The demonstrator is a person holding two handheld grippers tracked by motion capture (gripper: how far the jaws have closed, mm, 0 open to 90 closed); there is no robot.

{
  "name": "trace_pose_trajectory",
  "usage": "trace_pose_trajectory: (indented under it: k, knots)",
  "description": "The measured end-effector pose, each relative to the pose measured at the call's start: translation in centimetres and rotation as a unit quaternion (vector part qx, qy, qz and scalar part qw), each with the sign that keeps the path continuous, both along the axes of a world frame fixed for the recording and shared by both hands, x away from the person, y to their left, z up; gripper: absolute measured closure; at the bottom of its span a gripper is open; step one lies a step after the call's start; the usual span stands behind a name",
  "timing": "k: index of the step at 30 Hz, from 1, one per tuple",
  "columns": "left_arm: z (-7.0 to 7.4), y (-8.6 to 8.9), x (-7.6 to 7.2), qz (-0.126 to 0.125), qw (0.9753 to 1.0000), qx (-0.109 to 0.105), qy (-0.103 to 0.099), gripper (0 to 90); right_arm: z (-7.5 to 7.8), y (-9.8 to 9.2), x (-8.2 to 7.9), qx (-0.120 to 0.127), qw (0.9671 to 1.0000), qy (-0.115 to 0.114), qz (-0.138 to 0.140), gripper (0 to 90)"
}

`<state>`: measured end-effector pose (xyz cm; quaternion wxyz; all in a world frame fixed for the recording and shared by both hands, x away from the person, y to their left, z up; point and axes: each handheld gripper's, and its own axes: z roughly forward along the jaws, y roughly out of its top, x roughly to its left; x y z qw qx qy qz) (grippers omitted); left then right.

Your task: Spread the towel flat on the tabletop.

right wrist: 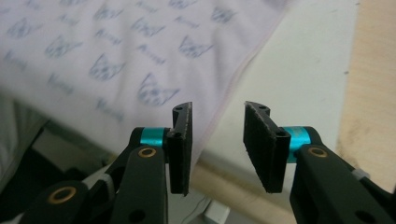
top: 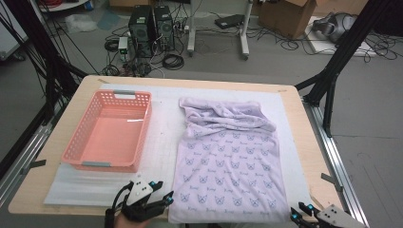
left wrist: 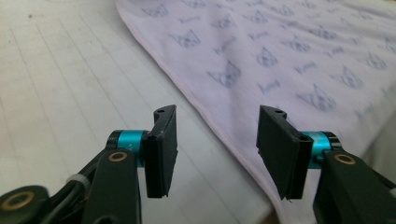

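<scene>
Lilac cloth (top: pixel 228 161), printed with small cat faces, is lying flat along the right half of the table (top: pixel 304 142), its far end bunched near the far edge. It is looking soft, light and limp, so it will sag unless pinched at its 2 near corners. The left gripper (top: pixel 159 194) and right gripper (top: pixel 300 212) are hovering there, jaws apart, holding nothing. A pink basket (top: pixel 71 142) is sitting toward the left edge.

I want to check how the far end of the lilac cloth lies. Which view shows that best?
The high view: the whole cloth lies on the table's white mat, its far end bunched in folds beside the pink basket. The left gripper view shows its near left edge between open jaws; the right gripper view shows its near right corner.
</scene>
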<state>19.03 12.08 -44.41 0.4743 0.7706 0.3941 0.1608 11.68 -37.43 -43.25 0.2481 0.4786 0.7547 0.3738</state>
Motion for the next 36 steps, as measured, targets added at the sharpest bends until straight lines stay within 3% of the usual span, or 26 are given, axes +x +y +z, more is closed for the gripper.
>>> trace_pose_trajectory:
  k: [3,6,9,13,17,20,22,24,27,30,32,36]
  knots:
    - [0.2,-0.8,1.7,-0.003,0.9999,0.013,-0.011,42.7,0.0,-0.1,1.6,0.009,0.9998,-0.006,-0.016,54.2]
    - [0.5,-1.2,3.2,-0.01,0.9999,0.0,-0.012,42.5,0.0,0.2,3.4,0.011,0.9997,-0.014,-0.019,47.6]
    - [0.5,-1.3,4.5,-0.016,0.9997,-0.017,-0.011,36.3,0.2,0.7,4.5,0.015,0.9995,-0.025,-0.011,43.5]
    - [0.3,-1.5,6.3,-0.027,0.9986,-0.045,0.005,32.1,0.3,0.8,5.9,0.033,0.9985,-0.041,0.016,30.2]
    - [0.3,-1.9,7.8,-0.028,0.9988,-0.038,0.012,32.9,0.2,0.3,7.0,0.042,0.9976,-0.049,0.024,24.5]
    - [0.2,-1.9,8.8,-0.023,0.9988,-0.037,0.02,33.2,0.0,0.2,8.1,0.046,0.9977,-0.044,0.022,21.1]
    - [0.1,-2.0,9.3,-0.026,0.9989,-0.03,0.025,33.4,-0.1,0.4,8.8,0.043,0.9978,-0.035,0.036,21.1]
    - [0.1,-2.3,9.7,-0.037,0.999,-0.015,0.018,32.8,-0.3,0.6,9.3,0.032,0.9978,-0.032,0.048,21.1]
    - [0.4,-2.7,10.3,-0.035,0.9991,-0.016,0.017,28.1,-0.4,0.9,10.2,0.028,0.9978,-0.017,0.057,20.5]
    - [0.5,-2.9,10.9,-0.015,0.9998,-0.015,0.006,23.5,-0.8,1.1,11.2,0.015,0.9984,-0.009,0.053,19.0]
    - [0.5,-3.0,11.3,-0.017,0.9997,-0.015,0.013,23.1,-0.9,1.0,12.0,0.003,0.9987,-0.009,0.05,18.9]
    - [0.2,-3.3,12.1,-0.023,0.9994,-0.004,0.026,19.4,-1.0,0.6,13.2,0.006,0.999,0.001,0.043,18.9]
